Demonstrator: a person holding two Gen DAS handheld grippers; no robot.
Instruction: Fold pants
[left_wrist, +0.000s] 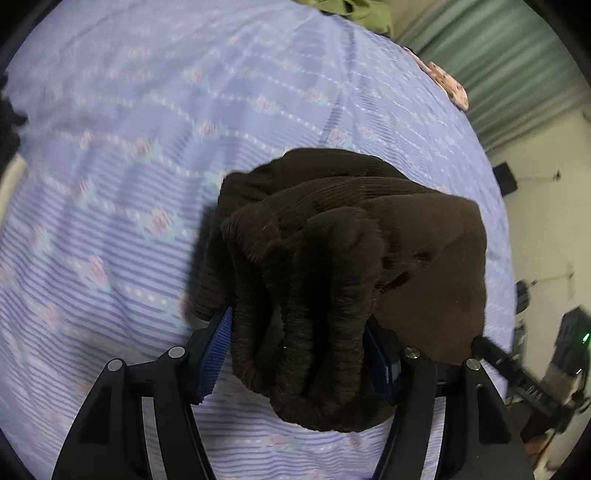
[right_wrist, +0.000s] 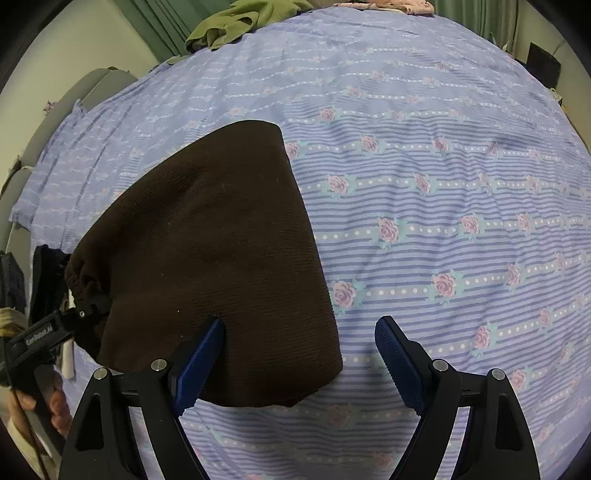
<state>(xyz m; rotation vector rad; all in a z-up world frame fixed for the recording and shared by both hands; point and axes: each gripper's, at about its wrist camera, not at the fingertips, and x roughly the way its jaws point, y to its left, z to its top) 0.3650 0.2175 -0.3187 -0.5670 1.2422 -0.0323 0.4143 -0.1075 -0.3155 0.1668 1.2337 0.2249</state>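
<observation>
Dark brown pants (right_wrist: 207, 236) lie folded into a flat wedge on the lilac flowered bedsheet (right_wrist: 443, 184). Their gathered elastic waistband (left_wrist: 314, 295) bulges up between the blue pads of my left gripper (left_wrist: 297, 317). Its jaws stand apart, with the cloth resting loosely against them rather than squeezed. My right gripper (right_wrist: 299, 325) hovers open over the pants' near right corner, its left finger (right_wrist: 199, 354) above the cloth and its right finger (right_wrist: 399, 358) above bare sheet. The right wrist view shows the left gripper (right_wrist: 85, 314) at the waistband end, with a hand (right_wrist: 55, 402) on its handle.
A green garment (right_wrist: 229, 26) and a pink patterned cloth (left_wrist: 448, 85) lie at the bed's far edge, before green curtains (left_wrist: 498, 55). A grey padded piece (right_wrist: 92, 88) stands beyond the bed's left side. Dark equipment (left_wrist: 572, 332) sits on the floor to the right.
</observation>
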